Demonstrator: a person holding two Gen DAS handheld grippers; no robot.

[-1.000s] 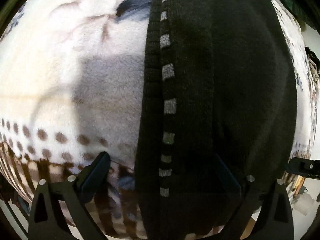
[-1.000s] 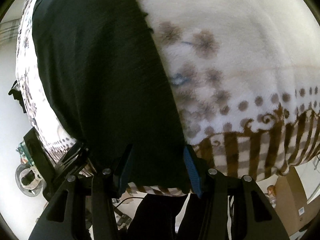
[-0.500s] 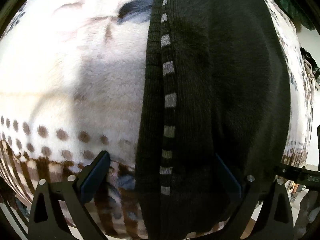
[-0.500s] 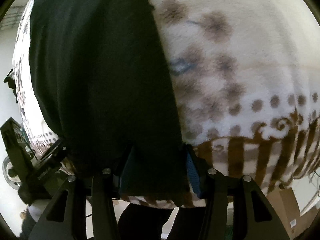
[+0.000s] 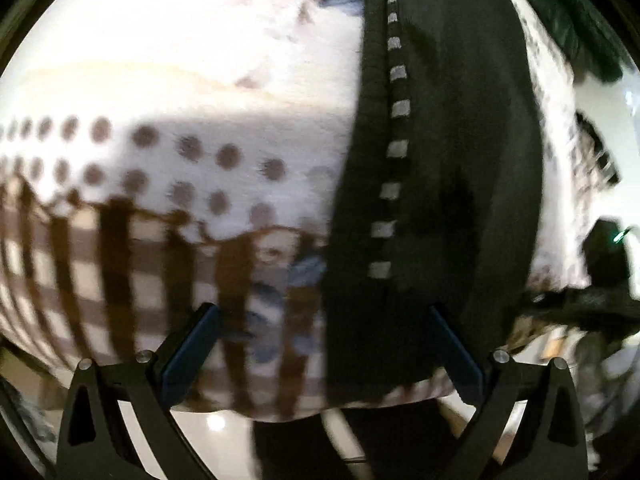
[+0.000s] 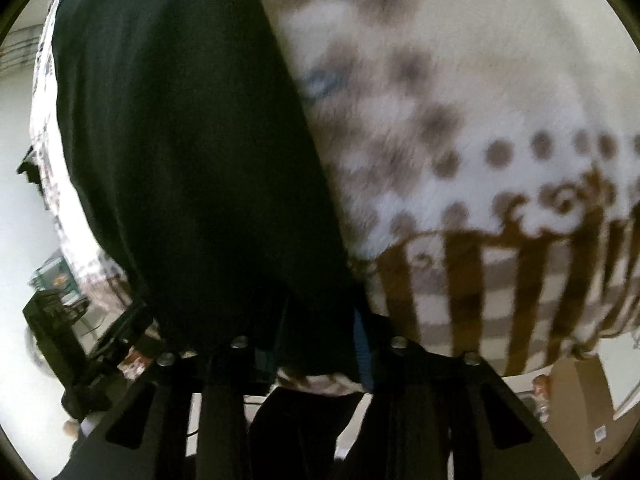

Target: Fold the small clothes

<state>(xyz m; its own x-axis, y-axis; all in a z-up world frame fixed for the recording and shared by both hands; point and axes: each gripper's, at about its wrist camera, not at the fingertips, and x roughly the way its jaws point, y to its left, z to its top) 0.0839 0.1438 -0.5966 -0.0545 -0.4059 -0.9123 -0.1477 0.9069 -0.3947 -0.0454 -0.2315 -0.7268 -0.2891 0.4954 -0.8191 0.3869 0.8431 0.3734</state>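
Note:
A black knit garment (image 5: pixel 448 168) with a line of grey dashes lies flat on a white fleece blanket (image 5: pixel 168 80) with brown dots and stripes. My left gripper (image 5: pixel 320 336) is open wide and empty, just in front of the garment's near left edge. In the right wrist view the same black garment (image 6: pixel 192 152) fills the left half. My right gripper (image 6: pixel 316 344) has its jaws close together around the garment's near right hem; the cloth hides most of both fingers.
The blanket's near edge (image 6: pixel 500 320) hangs over a white floor. A cardboard box (image 6: pixel 576 392) stands at the lower right. The other gripper's black body (image 6: pixel 60 332) shows at the lower left. Dark cloth (image 5: pixel 580 20) lies at the far right.
My left gripper has drawn back toward the blanket's near edge and stays open. My right gripper's jaws have closed in on the garment's hem.

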